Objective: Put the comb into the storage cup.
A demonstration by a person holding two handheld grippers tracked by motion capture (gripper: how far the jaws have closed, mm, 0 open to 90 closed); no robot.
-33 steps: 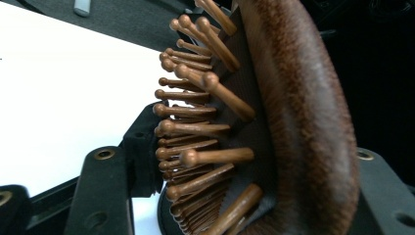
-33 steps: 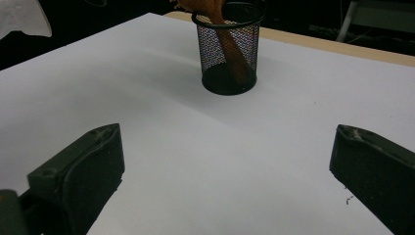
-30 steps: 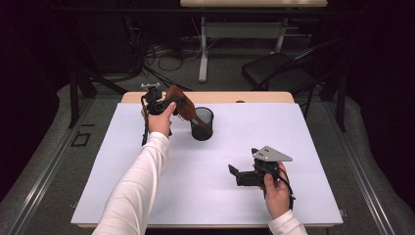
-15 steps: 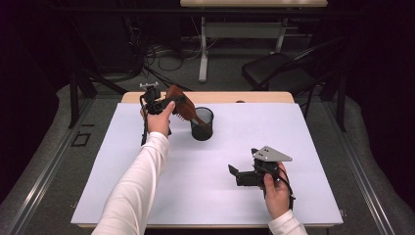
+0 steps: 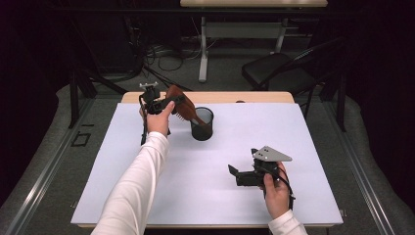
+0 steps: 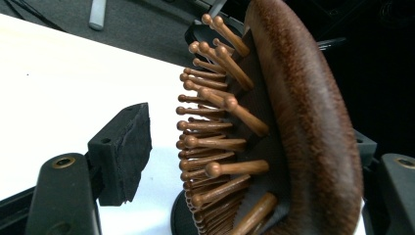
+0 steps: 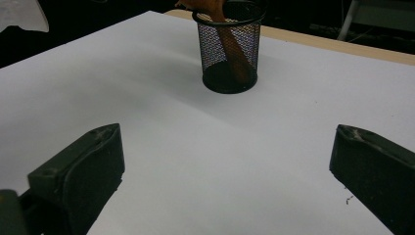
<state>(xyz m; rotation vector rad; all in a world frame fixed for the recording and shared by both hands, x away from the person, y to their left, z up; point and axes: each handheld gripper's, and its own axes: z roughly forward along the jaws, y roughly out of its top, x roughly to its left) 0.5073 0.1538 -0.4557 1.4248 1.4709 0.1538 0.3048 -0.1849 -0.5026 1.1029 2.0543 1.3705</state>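
A brown wooden hairbrush (image 5: 179, 101) leans tilted with its handle down in a black mesh cup (image 5: 202, 125) at the back of the table. My left gripper (image 5: 169, 102) is around the brush's head. Its jaws have just been opening. In the left gripper view the brush (image 6: 303, 122) lies between them, with the left pad (image 6: 125, 142) clear of the bristle tips. My right gripper (image 5: 235, 174) rests open at the front right with nothing in it. The right gripper view has the cup (image 7: 215, 44) ahead with the handle (image 7: 234, 56) inside.
A white sheet (image 5: 220, 205) covers the table, with the wooden top (image 5: 235, 97) bare along the far edge. A dark folding chair (image 5: 279, 73) and a desk frame stand beyond the table. White sheet lies bare between the cup and my right gripper.
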